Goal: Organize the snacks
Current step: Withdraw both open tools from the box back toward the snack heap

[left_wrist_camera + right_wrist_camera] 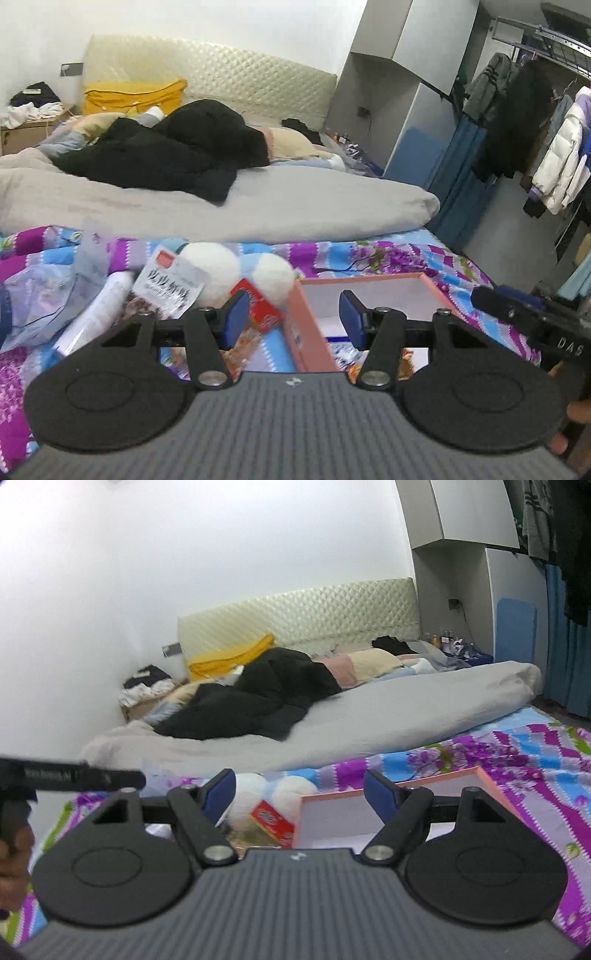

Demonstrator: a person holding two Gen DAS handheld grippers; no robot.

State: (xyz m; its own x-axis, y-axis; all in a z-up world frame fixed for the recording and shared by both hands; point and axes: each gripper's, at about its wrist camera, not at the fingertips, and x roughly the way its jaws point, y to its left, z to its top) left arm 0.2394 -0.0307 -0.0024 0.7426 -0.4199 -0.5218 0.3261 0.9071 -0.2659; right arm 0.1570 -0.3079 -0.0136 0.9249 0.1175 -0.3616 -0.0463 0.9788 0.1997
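Observation:
A pink open box lies on the flowered bedsheet, with a few snack packets inside; it also shows in the right wrist view. Left of it lie a red snack packet, a white bag with Chinese print, a white tube and an orange-patterned packet. The red packet also shows in the right wrist view. My left gripper is open and empty, over the box's left wall. My right gripper is open and empty, just short of the box.
A white and blue plush toy lies behind the snacks. A clear plastic bag is at the left. A grey duvet with black clothing lies across the bed. A clothes rack stands at the right.

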